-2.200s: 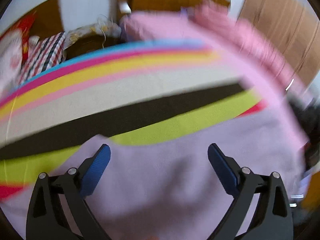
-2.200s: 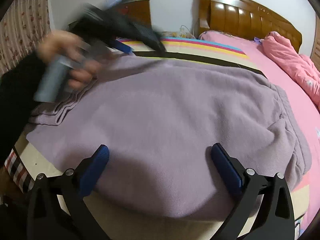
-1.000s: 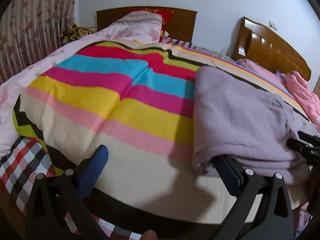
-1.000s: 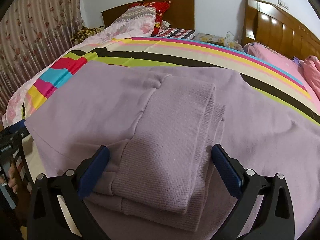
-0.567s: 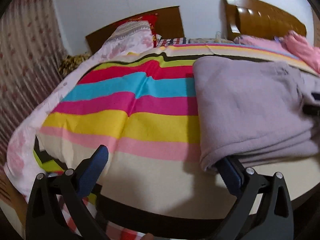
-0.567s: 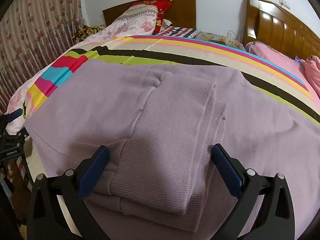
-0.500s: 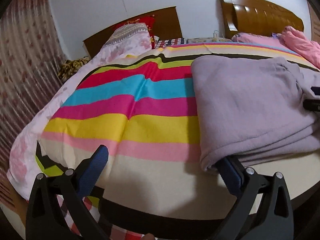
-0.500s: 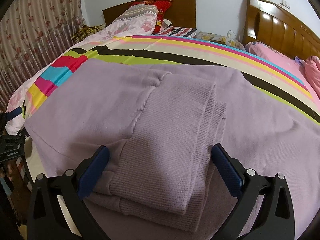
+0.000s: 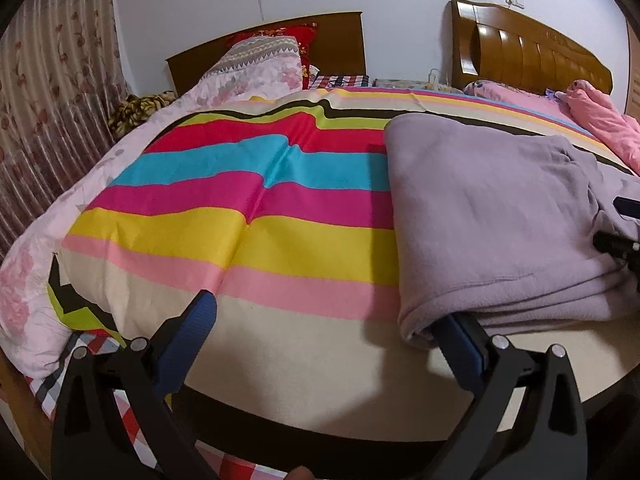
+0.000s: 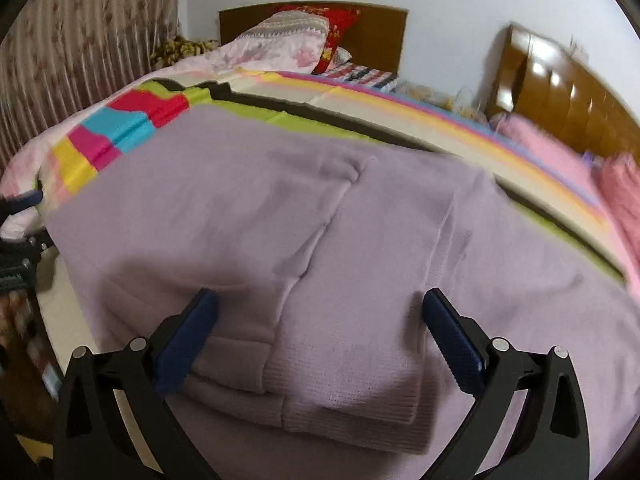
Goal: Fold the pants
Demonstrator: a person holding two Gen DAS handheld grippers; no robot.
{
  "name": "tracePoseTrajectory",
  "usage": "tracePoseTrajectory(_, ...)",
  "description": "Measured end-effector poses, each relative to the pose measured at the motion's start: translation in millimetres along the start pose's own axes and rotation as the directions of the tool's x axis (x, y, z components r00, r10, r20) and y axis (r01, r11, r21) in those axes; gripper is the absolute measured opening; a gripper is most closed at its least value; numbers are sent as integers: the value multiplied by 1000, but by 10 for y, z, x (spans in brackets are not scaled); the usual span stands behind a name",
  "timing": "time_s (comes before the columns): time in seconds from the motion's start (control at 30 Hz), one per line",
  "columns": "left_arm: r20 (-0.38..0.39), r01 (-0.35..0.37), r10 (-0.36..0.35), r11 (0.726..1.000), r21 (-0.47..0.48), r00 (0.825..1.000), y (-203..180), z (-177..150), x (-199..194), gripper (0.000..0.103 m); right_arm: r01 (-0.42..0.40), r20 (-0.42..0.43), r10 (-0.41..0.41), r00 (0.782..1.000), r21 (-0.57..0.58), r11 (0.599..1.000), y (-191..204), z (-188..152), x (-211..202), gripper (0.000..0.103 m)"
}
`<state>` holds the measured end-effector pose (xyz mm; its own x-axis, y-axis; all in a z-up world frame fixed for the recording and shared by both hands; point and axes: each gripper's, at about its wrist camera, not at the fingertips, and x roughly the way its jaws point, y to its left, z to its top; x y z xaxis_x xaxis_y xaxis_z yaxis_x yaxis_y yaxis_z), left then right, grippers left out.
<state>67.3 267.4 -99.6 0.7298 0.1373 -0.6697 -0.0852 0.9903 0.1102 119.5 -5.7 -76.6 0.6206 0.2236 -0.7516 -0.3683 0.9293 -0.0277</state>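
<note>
**Pants folded over once, both grippers free of the cloth**

Start at your left: the left gripper [image 9: 328, 336] hangs at the near edge of the bed with its jaws spread wide and nothing between them. Its left finger sits over the striped blanket [image 9: 240, 216]; its right finger is tucked just beside the near left corner of the lilac pants [image 9: 492, 216], at about 4 o'clock in the left wrist view, but I judge it is not gripping.

Move right and the pants fill the right wrist view. The ribbed cuffs [image 10: 348, 392] lie doubled back on top of the body of the garment, at 6 o'clock between the fingers of your right gripper [image 10: 320, 332], whose jaws also stand wide apart, hovering above the cloth (that view is slightly blurred, so touching or not I cannot tell).

As for progress: the legs seem laid together and one lengthwise fold is made, so I'd call it past halfway. What looks left is another fold to make a compact stack, plus smoothing the loose near edge.

Containers: none in view. At 12 o'clock you have only pillows [image 9: 260, 60] and two wooden headboards [image 9: 532, 56]; a pink quilt [image 9: 600, 120] lies at 2 o'clock.
</note>
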Motion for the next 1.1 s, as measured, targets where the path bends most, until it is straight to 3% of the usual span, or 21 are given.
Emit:
tracePoseTrajectory(0.23, 4, 10, -10, 1000, 2, 1000, 11, 4, 0, 102, -12, -4, 12, 1000, 5, 1000, -94, -22, 5, 98)
tracePoseTrajectory(0.57, 17, -75, 74, 992, 98, 997, -71, -161, -287, 102, -7, -2, 7, 1000, 4, 1000, -64, -25, 1, 98)
tracePoseTrajectory(0.67, 66, 5, -4, 1000, -6, 998, 26, -78, -585, 102, -8, -3, 8, 1000, 4, 1000, -66, -26, 2, 98)
tracePoseTrajectory(0.77, 177, 120, -102, 988, -94, 979, 7, 217, -869, 102, -14, -10, 14, 1000, 7, 1000, -63, -20, 5, 98)
tracePoseTrajectory(0.83, 211, 180, -163, 981, -68, 964, -198, 471, -913, 102, -34, -29, 34, 999, 10, 999, -79, -20, -26, 98)
tracePoseTrajectory(0.93, 197, 220, -218, 975, 13, 956, -604, 757, -792, 102, -103, -76, 105, 992, 30, 994, -272, -108, -170, 98)
tracePoseTrajectory(1.0, 158, 259, -266, 964, 67, 951, -940, 951, -599, 102, -99, -122, 106, 987, 61, 993, -493, -219, -284, 98)
tracePoseTrajectory(1.1, 98, 300, -310, 948, 109, 946, -1354, 1149, -285, 102, -102, -34, 107, 994, 123, 987, -1016, -433, -780, 98)
